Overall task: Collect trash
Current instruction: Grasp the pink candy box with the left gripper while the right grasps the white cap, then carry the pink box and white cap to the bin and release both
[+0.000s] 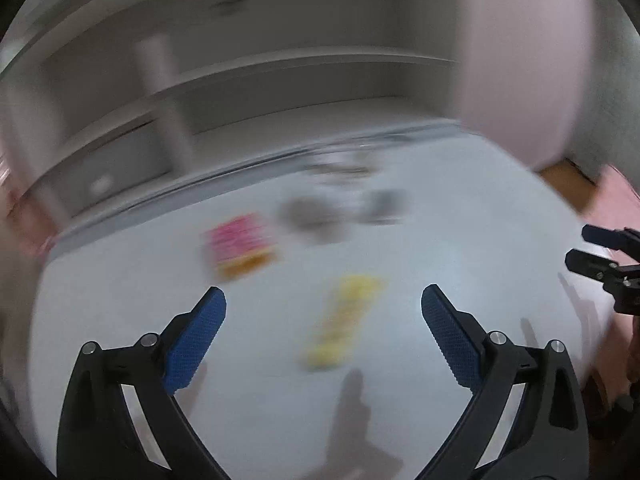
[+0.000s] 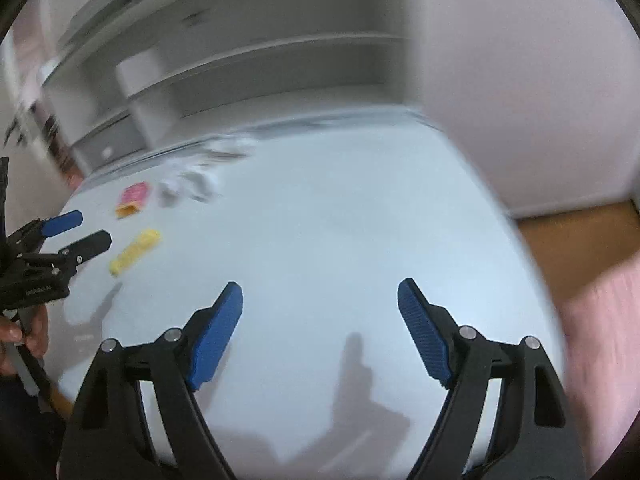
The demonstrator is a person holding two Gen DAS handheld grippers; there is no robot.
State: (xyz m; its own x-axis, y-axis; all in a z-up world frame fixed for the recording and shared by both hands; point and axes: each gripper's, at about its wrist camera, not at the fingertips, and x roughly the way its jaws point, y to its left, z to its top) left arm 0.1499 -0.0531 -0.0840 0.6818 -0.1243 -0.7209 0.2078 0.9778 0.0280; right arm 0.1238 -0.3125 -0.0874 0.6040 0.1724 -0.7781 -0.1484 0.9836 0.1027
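Two claws hang over the pale worktop (image 2: 320,220) with nothing between their pads: the left claw (image 1: 323,300) is spread wide and the right claw (image 2: 320,294) is spread too, both empty. Everything is smeared by blur, but the trash shows well enough: a yellow wrapper (image 1: 340,320) lies flat just ahead of the left claw, a pink-and-orange packet (image 1: 240,246) sits a little beyond it, and a grey crumpled heap (image 1: 340,204) lies farther back near the worktop's far edge. This looks like the approach to a pick, with no piece grasped yet. Next, I judge, the left claw should drop onto the yellow wrapper, which is thin and flat, so the pads must reach right down to the surface. Open room is ample on the right half of the worktop; a shelf unit (image 1: 280,80) stands behind the far edge.
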